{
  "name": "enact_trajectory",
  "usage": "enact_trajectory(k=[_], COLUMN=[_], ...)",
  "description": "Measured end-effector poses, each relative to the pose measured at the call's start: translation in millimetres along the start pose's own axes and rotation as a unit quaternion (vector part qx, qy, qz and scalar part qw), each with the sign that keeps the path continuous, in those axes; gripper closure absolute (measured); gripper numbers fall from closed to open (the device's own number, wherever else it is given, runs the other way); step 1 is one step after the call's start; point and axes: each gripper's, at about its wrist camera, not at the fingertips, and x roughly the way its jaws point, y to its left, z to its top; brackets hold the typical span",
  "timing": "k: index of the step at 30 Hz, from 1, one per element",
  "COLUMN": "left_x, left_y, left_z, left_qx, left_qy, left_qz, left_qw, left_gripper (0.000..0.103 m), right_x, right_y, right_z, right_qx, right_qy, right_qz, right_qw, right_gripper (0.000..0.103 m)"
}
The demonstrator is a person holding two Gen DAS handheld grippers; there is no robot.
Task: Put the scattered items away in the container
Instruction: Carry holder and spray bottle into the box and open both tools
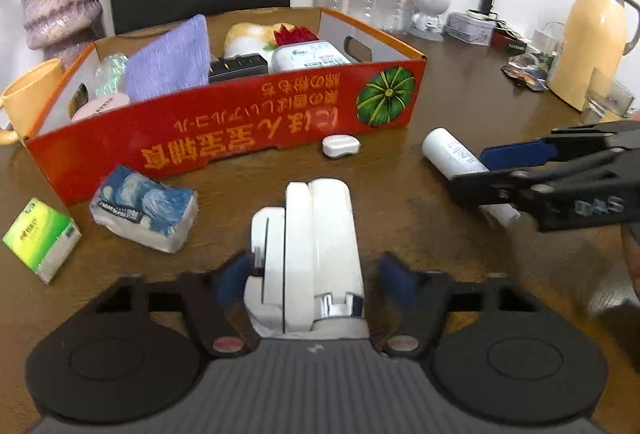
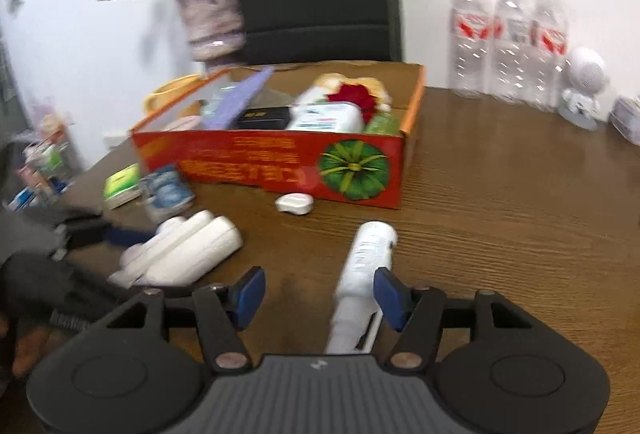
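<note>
Slippage threatens both picks: left gripper (image 1: 316, 270), jaws spread around the white device (image 1: 316, 254) at lower centre, and right gripper (image 2: 320, 298), jaws spread with the white tube (image 2: 364, 274) off-centre, below the red box (image 1: 224, 138).

Red cardboard box (image 1: 224, 142) part-filled; white device (image 1: 316, 246), white tube (image 1: 452, 154), tissue packs (image 1: 144, 206) lying before it.

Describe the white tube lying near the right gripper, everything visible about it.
The white tube is a slim, smooth cylinder, apparently plastic, with faint grey print on its side and a narrower neck toward the gripper end. It lies flat on the brown wooden table, wider end pointing toward the red box. The right gripper is open around it, its right pad beside the tube.
</note>
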Motion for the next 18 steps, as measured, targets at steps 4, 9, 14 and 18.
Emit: enact_trajectory(k=[4, 9, 14, 18], left_x=[-5.2, -21.2, -33.9, -39.3], left_y=[-7.9, 5.2, 19.1, 32.8], left_z=[-6.2, 0.5, 23.6, 47.3], left_qx=[-0.009, -0.07, -0.085, -0.089], left_qy=[-0.008, -0.021, -0.055, -0.075], left_qz=[0.002, -0.018, -0.025, -0.013], left_qw=[0.9999, 0.9972, 0.9945, 0.9931], left_gripper=[0.048, 0.048, 0.048, 0.048], right_x=[18.5, 7.3, -17.0, -31.8], right_y=[-0.8, 13.3, 25.2, 23.6], right_z=[-3.9, -12.1, -1.4, 19.0], right_qx=[0.005, -0.01, -0.026, -0.008], right_qy=[0.001, -0.009, -0.057, -0.087], right_qz=[-0.05, -0.042, -0.051, -0.037], right_qw=[0.999, 0.999, 0.997, 0.996], right_gripper=[0.072, 0.073, 0.073, 0.073])
